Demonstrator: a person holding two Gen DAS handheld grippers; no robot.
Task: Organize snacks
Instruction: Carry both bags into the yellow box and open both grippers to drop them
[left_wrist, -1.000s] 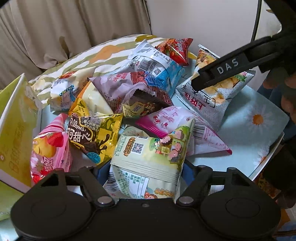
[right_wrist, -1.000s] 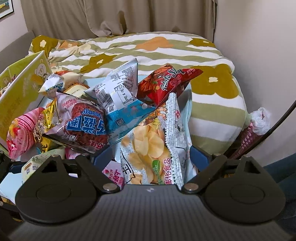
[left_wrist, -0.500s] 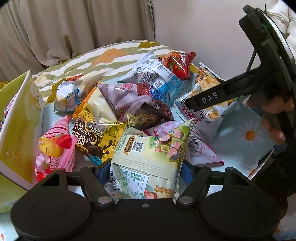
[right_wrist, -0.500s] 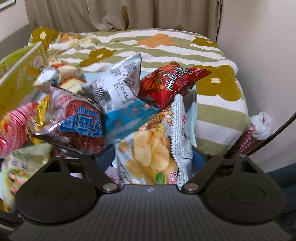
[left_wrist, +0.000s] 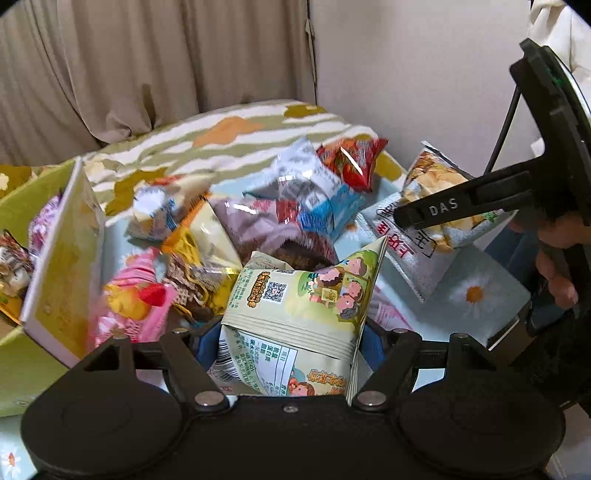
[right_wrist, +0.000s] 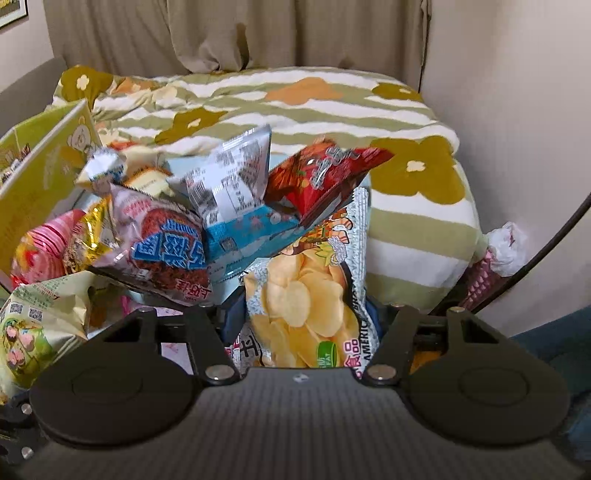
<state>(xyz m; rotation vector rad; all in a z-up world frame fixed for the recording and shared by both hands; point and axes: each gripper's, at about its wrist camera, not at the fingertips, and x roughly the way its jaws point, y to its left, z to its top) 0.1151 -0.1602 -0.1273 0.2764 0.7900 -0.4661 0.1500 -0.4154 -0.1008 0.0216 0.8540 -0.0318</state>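
Fingers of our left gripper (left_wrist: 291, 332) pinched the pale green snack bag (left_wrist: 295, 314), raised above the heap on the daisy-print table (left_wrist: 491, 295). Our right gripper (right_wrist: 299, 317) had just been closing and clamped the potato chip bag (right_wrist: 306, 295), beside the red packet (right_wrist: 325, 177).

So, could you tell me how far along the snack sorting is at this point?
Early. A few packets already sit in the yellow-green box. In hand: the left gripper is clamped on the pale green packet, and the right gripper, whose jaws have just been closing, pinches the potato chip bag. Left: the pile on the daisy-print table, including the red packet.
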